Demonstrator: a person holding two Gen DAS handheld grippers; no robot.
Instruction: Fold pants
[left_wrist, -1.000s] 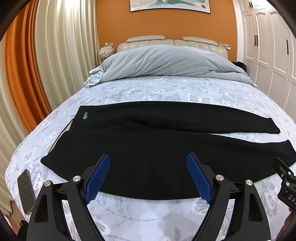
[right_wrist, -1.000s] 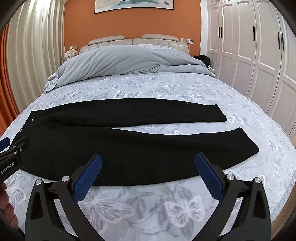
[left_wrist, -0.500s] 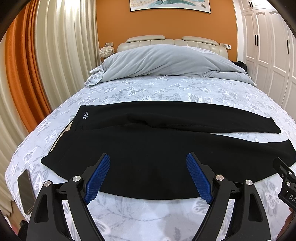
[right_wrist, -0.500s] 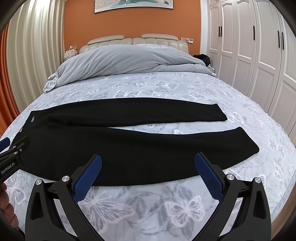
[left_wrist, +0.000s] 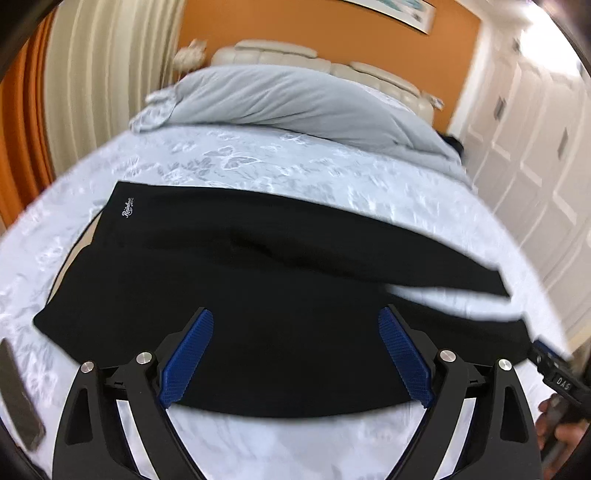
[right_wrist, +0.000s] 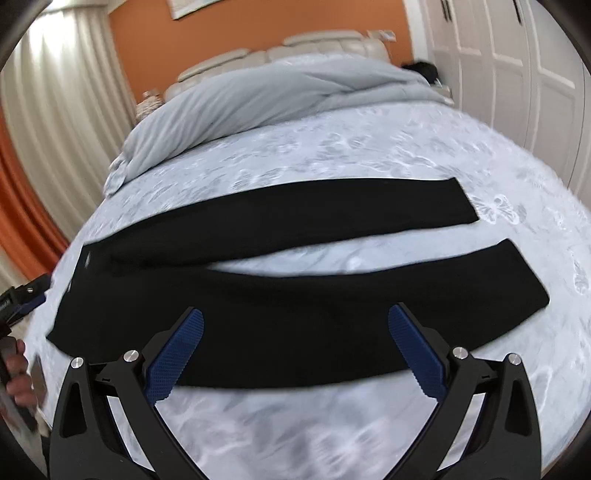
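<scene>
Black pants are spread flat across the bed, waistband at the left side and both legs running out to the right, with a sliver of bedspread showing between the legs. There's a small white script logo near the top corner of the waistband; it's cursive and too tiny and blurred for me to read. The bedspread is pale with a grey butterfly print, and a grey duvet is bunched up at the headboard end.

The left gripper has its blue-padded jaws spread wide, and they've just opened a bit further. Nothing is between them; they hang above the near edge of the waist end of the pants without touching the fabric. The right gripper is also wide, empty, over the near leg further along.

Only readable writing: in the left view the other gripper's body pokes in at the right edge with a little label showing "DAS", cut off after that. A hand is wrapped round its handle below. A dark phone lies on the bed at the far left, just off the waistband corner. Both views are motion-blurred, so finer print is lost.
</scene>
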